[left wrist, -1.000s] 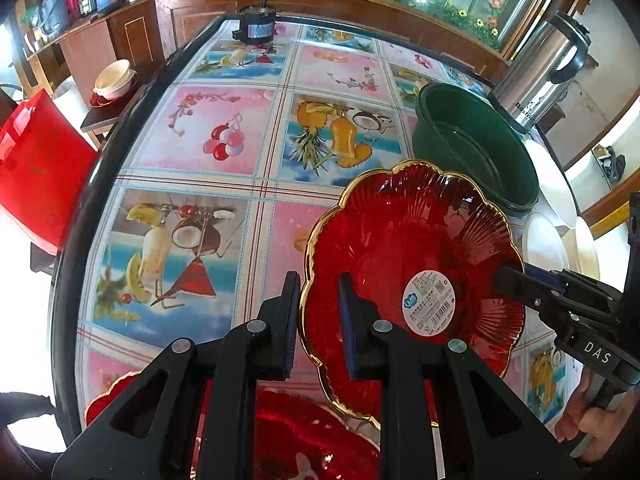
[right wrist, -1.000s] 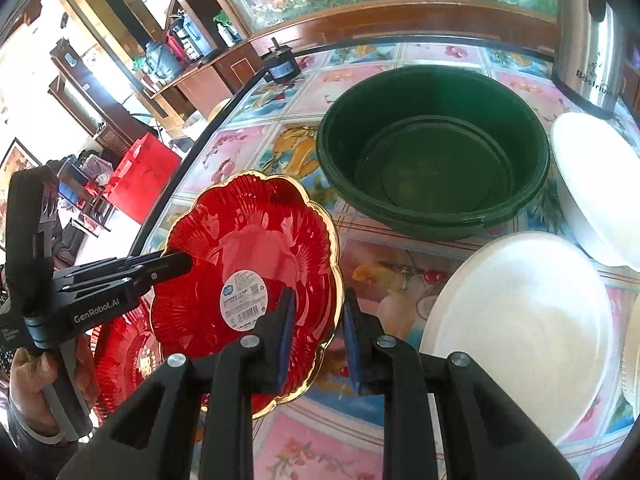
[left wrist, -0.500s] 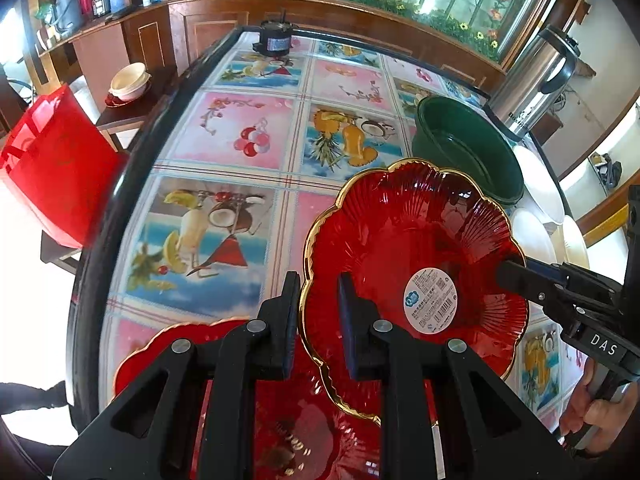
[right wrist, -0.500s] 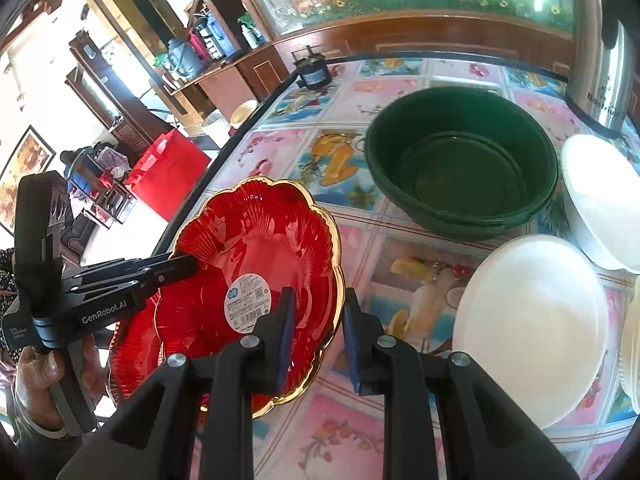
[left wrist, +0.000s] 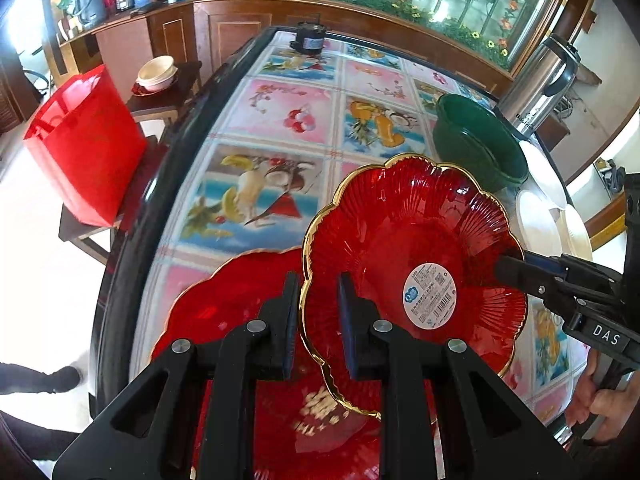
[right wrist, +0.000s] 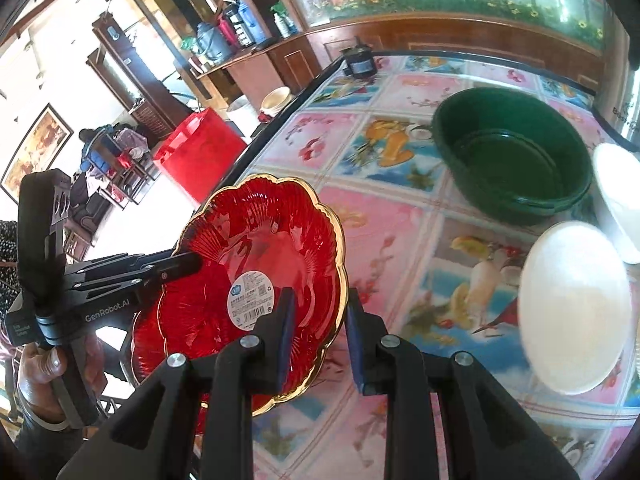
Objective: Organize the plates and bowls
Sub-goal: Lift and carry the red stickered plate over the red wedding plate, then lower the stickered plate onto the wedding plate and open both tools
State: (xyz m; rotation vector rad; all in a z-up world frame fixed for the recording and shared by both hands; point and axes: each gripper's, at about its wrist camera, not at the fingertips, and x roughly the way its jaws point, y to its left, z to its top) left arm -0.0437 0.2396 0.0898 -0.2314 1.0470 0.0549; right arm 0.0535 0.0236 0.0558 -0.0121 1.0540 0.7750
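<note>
A red scalloped plate (left wrist: 400, 248) with a gold rim and a white sticker is held in the air by both grippers. My left gripper (left wrist: 318, 320) is shut on its near rim; it also shows in the right wrist view (right wrist: 188, 258). My right gripper (right wrist: 318, 336) is shut on the opposite rim of the same plate (right wrist: 260, 248); it also shows in the left wrist view (left wrist: 508, 270). A second red plate (left wrist: 248, 320) lies on the table below the held one, partly hidden by it.
A green basin (right wrist: 508, 156) stands on the fruit-patterned table (left wrist: 280, 120). White plates (right wrist: 572, 308) lie to its right. A steel kettle (left wrist: 536, 88) stands behind the basin, a black jar (left wrist: 308, 38) at the far end. A red bag (left wrist: 84, 148) sits off the table's left edge.
Both grippers have carried the held plate leftward and back toward the near table edge, so more of the second red plate shows beneath it.
</note>
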